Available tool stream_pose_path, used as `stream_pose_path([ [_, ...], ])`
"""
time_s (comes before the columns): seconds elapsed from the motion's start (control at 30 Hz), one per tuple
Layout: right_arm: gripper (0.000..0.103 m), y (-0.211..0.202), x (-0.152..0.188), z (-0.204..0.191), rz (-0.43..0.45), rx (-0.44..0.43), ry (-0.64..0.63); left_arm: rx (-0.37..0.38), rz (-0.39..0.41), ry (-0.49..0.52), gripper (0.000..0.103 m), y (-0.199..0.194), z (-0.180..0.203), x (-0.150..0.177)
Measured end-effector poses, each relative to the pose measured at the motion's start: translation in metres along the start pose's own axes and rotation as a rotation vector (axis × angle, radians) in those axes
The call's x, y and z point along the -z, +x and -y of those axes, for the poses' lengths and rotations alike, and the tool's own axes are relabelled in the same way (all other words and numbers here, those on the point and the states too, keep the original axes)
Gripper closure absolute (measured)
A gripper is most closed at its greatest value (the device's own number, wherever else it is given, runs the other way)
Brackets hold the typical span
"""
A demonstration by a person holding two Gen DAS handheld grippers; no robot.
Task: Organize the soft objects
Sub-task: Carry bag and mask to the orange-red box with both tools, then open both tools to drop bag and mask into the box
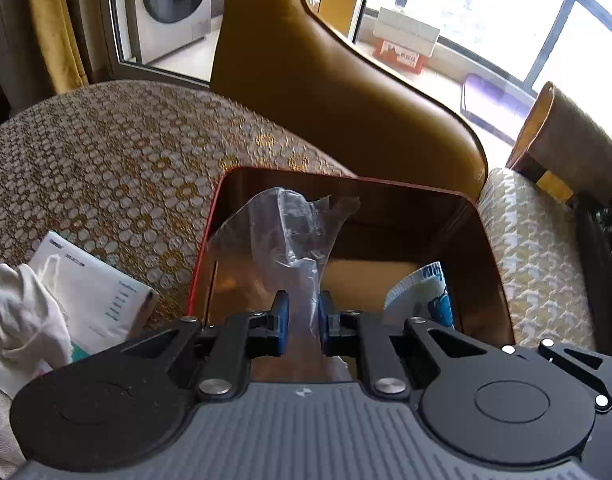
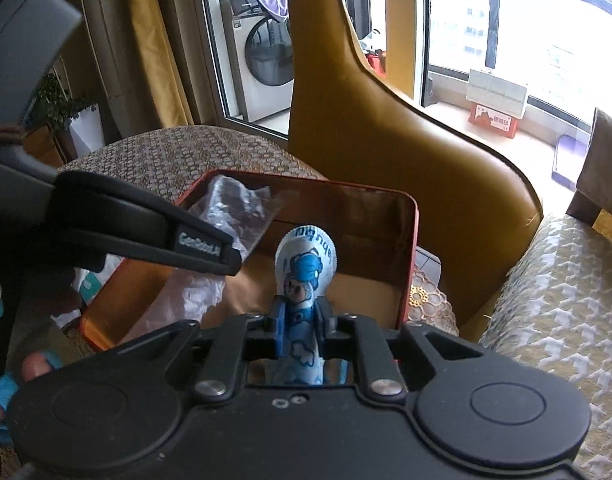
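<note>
My left gripper [image 1: 303,314] is shut on a clear crumpled plastic bag [image 1: 284,232] and holds it over the open red-rimmed box [image 1: 210,232]. My right gripper [image 2: 302,322] is shut on a white-and-blue cartoon-printed packet [image 2: 306,264], held upright over the same box [image 2: 410,248]. The packet's top shows at the right inside the box in the left wrist view [image 1: 422,292]. The left gripper's body [image 2: 146,236] and the plastic bag [image 2: 230,208] show at the left in the right wrist view.
The box rests on a patterned sofa cushion [image 1: 106,168]. A white cloth [image 1: 22,312] and a white pack [image 1: 102,296] lie to the left of the box. A tan leather chair back [image 1: 326,92] stands behind it. A houndstooth cushion [image 2: 566,300] lies to the right.
</note>
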State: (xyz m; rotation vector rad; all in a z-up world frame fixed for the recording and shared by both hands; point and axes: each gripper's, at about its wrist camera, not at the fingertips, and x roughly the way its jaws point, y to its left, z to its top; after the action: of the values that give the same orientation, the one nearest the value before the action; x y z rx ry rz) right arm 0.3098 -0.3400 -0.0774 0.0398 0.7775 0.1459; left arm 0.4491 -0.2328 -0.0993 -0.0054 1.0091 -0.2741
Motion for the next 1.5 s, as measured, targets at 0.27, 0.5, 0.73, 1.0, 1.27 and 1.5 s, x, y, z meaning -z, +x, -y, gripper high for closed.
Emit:
stream_pose_path([
  [0.27,0.076,0.003,0.001,0.003,-0.016,-0.001,0.009,-0.014,-0.021,-0.017,0.086,0.008,-0.001,0.004],
  [0.5,0.064,0.000,-0.002,0.002,0.005,0.004,-0.020,0.008,-0.019,-0.033,0.081,0.006,-0.002,0.005],
  [0.73,0.050,-0.019,-0.002,-0.001,0.043,0.001,-0.052,0.017,0.035,-0.026,0.027,-0.016,0.000,0.009],
  [1.0,0.044,-0.045,-0.001,-0.001,0.065,0.001,-0.037,0.008,0.093,0.016,0.027,-0.055,0.001,0.019],
  [1.27,0.040,-0.076,0.000,-0.018,0.101,-0.018,-0.040,0.002,0.151,0.006,0.027,-0.099,-0.018,0.034],
  [1.5,0.033,-0.102,0.004,-0.037,0.136,-0.034,-0.052,-0.001,0.207,0.006,0.027,-0.142,-0.035,0.053],
])
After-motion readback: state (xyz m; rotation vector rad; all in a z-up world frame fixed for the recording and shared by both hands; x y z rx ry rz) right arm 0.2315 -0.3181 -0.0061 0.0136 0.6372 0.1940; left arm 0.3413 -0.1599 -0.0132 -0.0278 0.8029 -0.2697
